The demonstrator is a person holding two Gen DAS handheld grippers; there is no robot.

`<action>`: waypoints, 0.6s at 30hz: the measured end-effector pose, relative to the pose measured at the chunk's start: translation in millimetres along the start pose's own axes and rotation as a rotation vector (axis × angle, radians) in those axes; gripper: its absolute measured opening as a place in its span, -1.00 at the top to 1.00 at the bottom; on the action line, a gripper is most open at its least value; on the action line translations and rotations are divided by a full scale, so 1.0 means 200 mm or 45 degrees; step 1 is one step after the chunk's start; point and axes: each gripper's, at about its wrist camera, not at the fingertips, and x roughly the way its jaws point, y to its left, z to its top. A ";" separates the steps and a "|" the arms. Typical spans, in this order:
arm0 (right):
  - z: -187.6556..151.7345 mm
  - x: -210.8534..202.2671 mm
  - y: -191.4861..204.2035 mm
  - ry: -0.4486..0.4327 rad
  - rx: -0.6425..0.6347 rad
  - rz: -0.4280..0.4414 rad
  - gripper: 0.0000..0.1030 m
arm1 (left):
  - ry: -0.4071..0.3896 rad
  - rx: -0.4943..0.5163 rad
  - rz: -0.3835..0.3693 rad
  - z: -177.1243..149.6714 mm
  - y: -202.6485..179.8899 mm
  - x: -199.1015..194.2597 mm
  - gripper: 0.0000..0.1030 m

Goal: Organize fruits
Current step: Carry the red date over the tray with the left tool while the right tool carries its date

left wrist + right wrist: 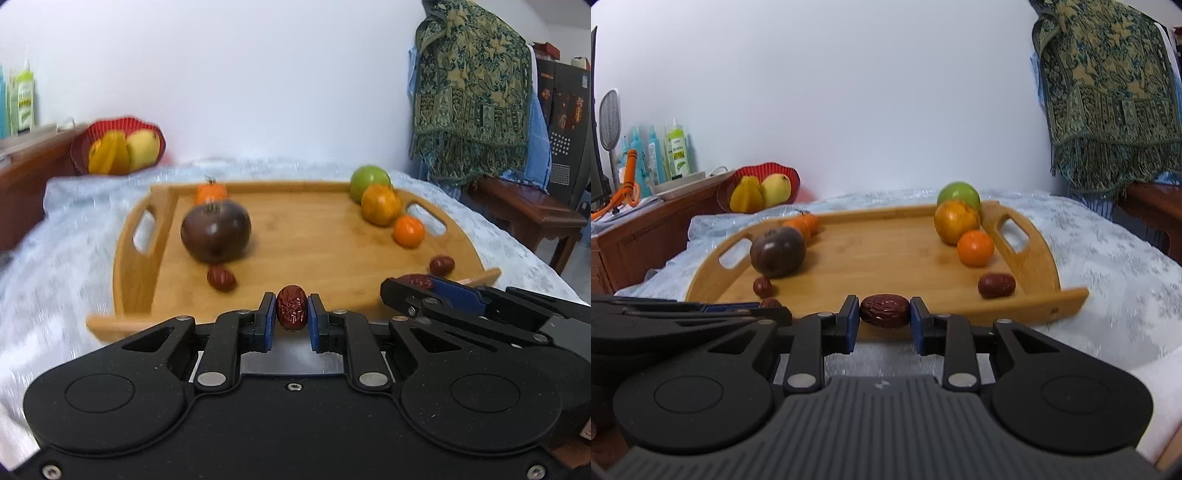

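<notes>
1. The left gripper point(291, 314) is clamped on an upright red date point(291, 309), held just short of the near edge of the wooden tray point(295, 236).
2. The right gripper point(884, 315) is closed on a second date point(884, 311), turned lengthwise between the pads, also at the tray's near edge, just beside the left gripper.
3. The step in hand is judged to be the carrying of both dates to their places; the task seems well advanced, since matching rows are already formed.
4. Along the tray's left edge are seen a small orange fruit with a stem point(210, 192) at the far corner, a dark purple-brown fruit point(216, 233) in front of it, and a loose date point(221, 277) nearest.
5. Along the right edge a green fruit point(369, 180), a yellow-orange citrus point(380, 205), a small orange point(408, 230) and another date point(441, 265) are lined up from far to near.
6. A release beside each near date is probably called for next, low and gentle, as dates may roll.
7. A red bowl point(786, 177) with a starfruit and a mango stands beyond the tray's far left corner.
</notes>
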 end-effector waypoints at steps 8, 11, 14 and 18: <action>0.13 0.03 -0.03 -0.064 -0.030 -0.015 0.32 | -0.049 0.014 -0.011 0.16 -0.03 0.04 0.68; 0.16 0.05 -0.04 -0.065 -0.034 -0.020 0.32 | -0.048 0.020 -0.017 0.21 -0.04 0.07 0.68; 0.20 0.09 -0.06 -0.050 -0.022 -0.027 0.32 | -0.034 0.016 -0.023 0.24 -0.04 0.11 0.68; 0.22 0.16 -0.09 -0.007 0.001 -0.030 0.32 | 0.001 0.018 -0.025 0.28 -0.04 0.19 0.68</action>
